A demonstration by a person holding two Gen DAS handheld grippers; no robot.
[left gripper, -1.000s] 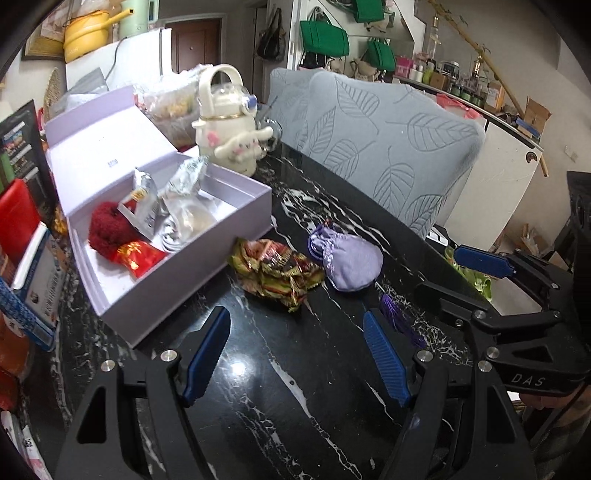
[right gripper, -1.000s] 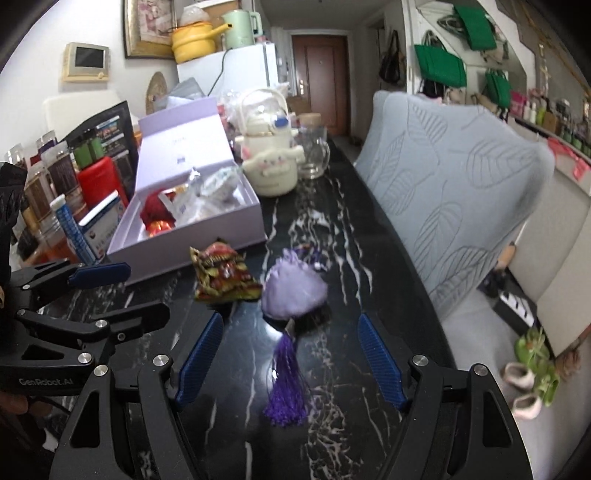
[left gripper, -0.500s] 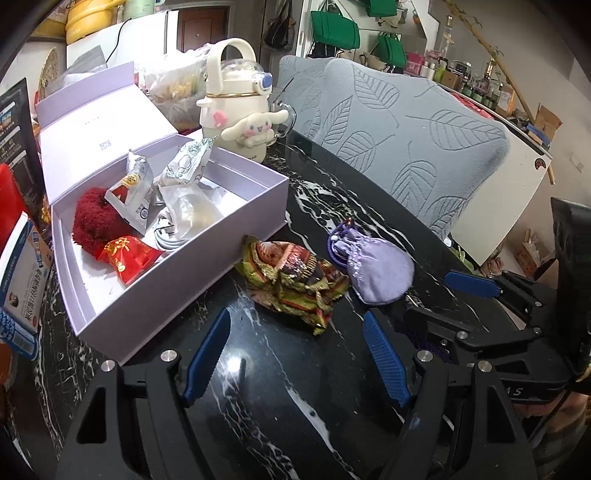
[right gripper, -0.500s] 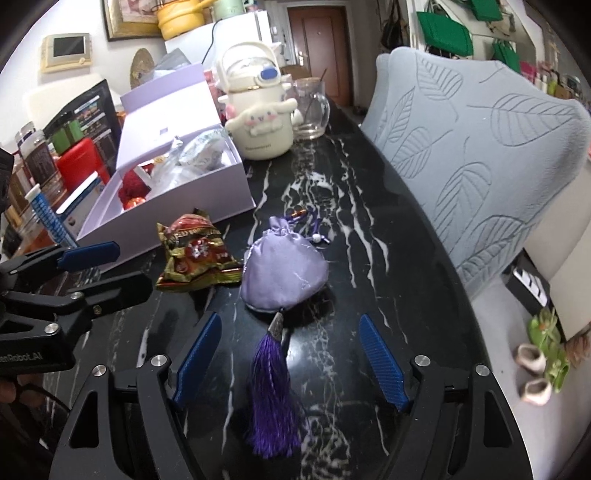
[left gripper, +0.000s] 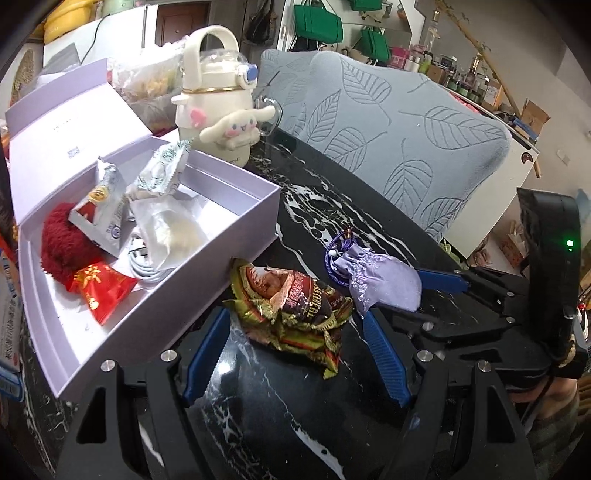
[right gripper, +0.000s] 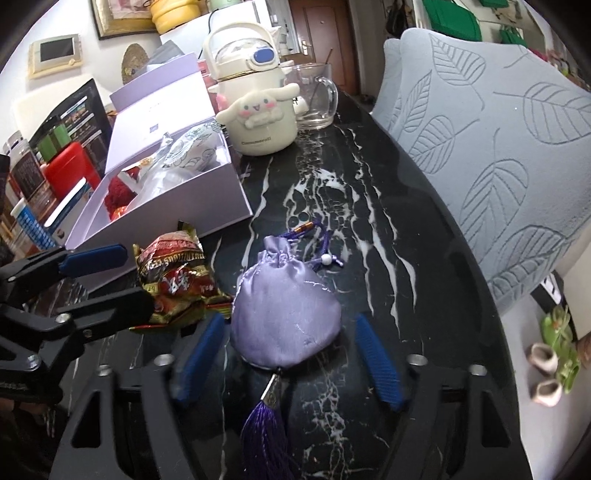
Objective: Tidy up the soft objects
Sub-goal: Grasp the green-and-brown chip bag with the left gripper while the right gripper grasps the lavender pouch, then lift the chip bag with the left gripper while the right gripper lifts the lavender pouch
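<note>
Black marble table (right gripper: 388,229) w/ white veins. On it: open lilac box (left gripper: 236,236), snack packet (left gripper: 291,310), purple pouch (right gripper: 284,317), cream kettle (right gripper: 255,107) & glass mug (right gripper: 317,99)

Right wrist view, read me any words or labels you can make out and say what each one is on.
"Cinnamoroll", roughly, small and soft: on the cream kettle.
Latin capitals, upside down, unreadable: on the snack packet.
Small mark, too tiny: on the box lid.
Print on the books at left: blurred.

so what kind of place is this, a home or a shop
Most likely a lived-in home, perhaps a dining area: a black marble table with a cushioned chair beside it, a fridge behind, and green bags hanging on the wall.
</note>
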